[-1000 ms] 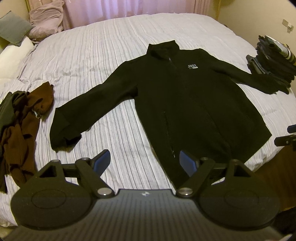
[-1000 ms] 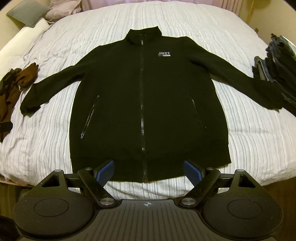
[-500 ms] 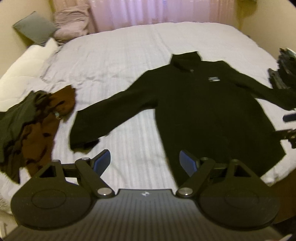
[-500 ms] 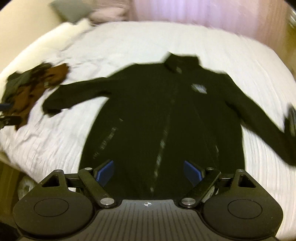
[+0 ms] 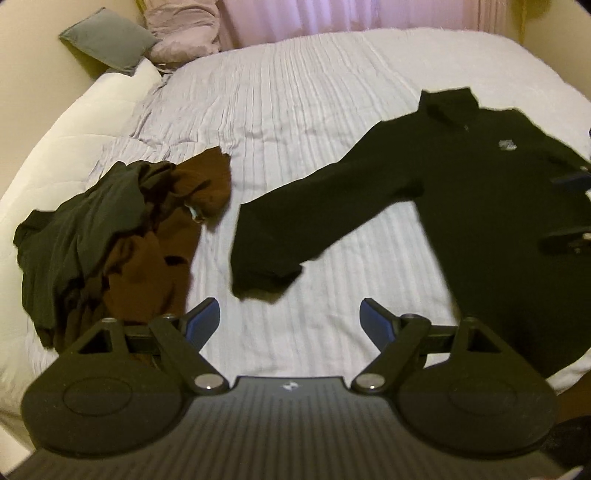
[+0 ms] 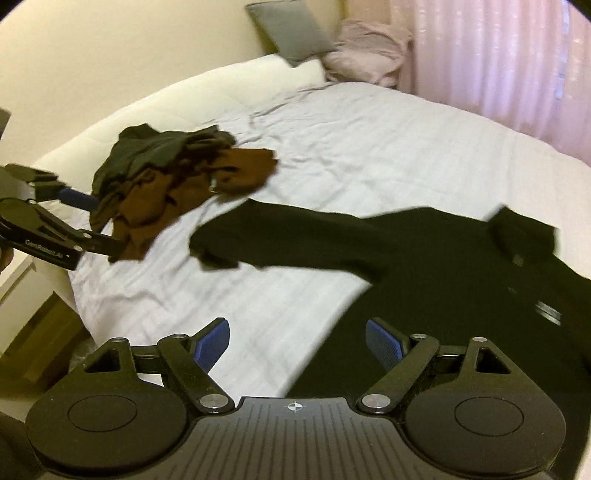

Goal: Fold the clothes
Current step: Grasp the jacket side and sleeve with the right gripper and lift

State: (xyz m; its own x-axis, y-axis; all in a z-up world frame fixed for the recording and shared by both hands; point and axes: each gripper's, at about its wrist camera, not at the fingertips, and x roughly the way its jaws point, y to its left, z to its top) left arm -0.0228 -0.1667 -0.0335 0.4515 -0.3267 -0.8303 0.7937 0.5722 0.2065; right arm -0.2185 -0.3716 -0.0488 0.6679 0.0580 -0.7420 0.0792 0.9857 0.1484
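Item one, our left gripper (image 5: 290,323): blue-padded jaws spread wide, nothing between them, hanging over bare striped bedding just short of the jacket's cuff. Item two, our right gripper (image 6: 297,341): jaws likewise spread and empty, with pale bedding under the left pad and the jacket's dark body under the right. Item three, the task garment, a black zip-front jacket (image 5: 491,206): laid flat, front up, on the bed, collar toward the curtain side, a small pale chest logo showing, one sleeve (image 5: 314,206) stretched out toward the pile of clothes with its cuff slightly rumpled; neither gripper touches it. Item four, a loose pile of unfolded clothes (image 5: 122,236): dark green pieces heaped over brown ones, lying near the sleeve cuff but apart from it; in the right wrist view the left gripper's fingers show in front of this pile at the bed's edge. Item five, the bed (image 5: 295,110): covered in a white, finely striped duvet. Item six, at the far corner: a grey pillow (image 5: 107,40) against the cream wall and a crumpled pinkish bundle of bedding (image 5: 181,33) beside it. Item seven, pink curtains (image 6: 509,55) behind the bed.
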